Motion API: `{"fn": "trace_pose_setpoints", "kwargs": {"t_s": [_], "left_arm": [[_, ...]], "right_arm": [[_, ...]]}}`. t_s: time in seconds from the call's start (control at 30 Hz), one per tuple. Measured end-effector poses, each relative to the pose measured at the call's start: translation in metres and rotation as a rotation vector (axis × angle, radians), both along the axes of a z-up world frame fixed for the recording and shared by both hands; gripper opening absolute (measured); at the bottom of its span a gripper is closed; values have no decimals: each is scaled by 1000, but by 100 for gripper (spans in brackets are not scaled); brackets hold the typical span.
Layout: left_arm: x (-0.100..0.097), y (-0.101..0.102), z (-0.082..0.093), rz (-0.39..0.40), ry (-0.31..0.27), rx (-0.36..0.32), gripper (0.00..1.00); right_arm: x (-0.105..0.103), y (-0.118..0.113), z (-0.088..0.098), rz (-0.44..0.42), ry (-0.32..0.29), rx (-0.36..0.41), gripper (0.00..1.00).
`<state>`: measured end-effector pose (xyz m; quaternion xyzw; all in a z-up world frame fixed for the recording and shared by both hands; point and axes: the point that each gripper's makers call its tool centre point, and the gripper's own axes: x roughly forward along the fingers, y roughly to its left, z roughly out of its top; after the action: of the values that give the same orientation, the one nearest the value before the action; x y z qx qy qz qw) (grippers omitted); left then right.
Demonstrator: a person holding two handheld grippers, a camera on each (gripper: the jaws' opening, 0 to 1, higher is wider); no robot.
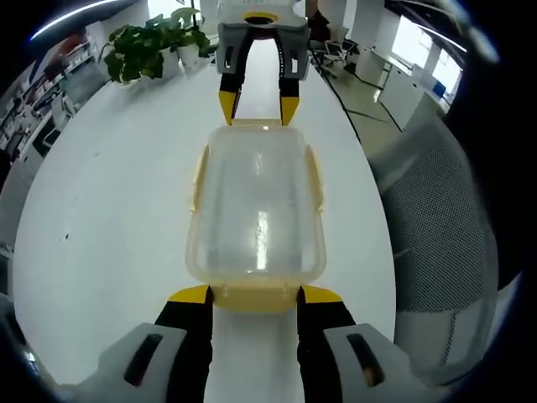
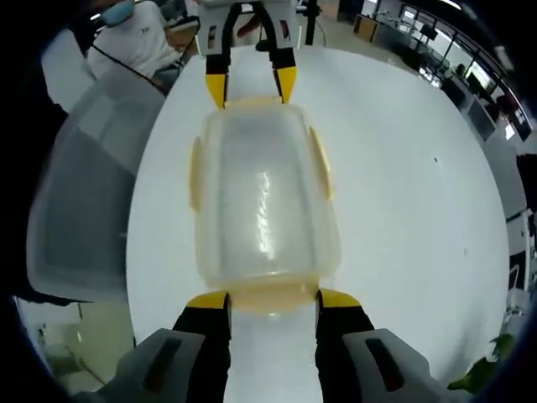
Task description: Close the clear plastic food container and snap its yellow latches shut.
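Facing each other across the white table, we set the left gripper and right gripper, jaws apart, at opposite end latches of the lidded container lying mid-table. Uneven pushing could slide it or leave side latches unsnapped.

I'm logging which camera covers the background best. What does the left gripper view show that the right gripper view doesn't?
Left gripper view alone: potted plants at the table's far end and a grey mesh chair beside it.

Right gripper view alone: a person in a white shirt and a translucent plastic bin off the table edge.

Both: the clear container with yellow latches on the white table, each hand-held gripper at one short end, the left hand-held gripper and the right hand-held gripper, jaws open.
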<state>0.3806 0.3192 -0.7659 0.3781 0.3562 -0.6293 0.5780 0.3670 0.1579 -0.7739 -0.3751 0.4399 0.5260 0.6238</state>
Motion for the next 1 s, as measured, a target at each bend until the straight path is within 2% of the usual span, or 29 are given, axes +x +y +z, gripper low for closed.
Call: {"fn": "trace_pose_setpoints", "kwargs": {"t_s": [0.57,1.0], "left_arm": [[-5,-22,-3,4,2,-14,38],[-6,-25,-8,1,5,1,38]], "right_arm": [[-5,-22,-2,-2,-2,-14,38],[-7,-25,-7,-4,0,-10,38]]}}
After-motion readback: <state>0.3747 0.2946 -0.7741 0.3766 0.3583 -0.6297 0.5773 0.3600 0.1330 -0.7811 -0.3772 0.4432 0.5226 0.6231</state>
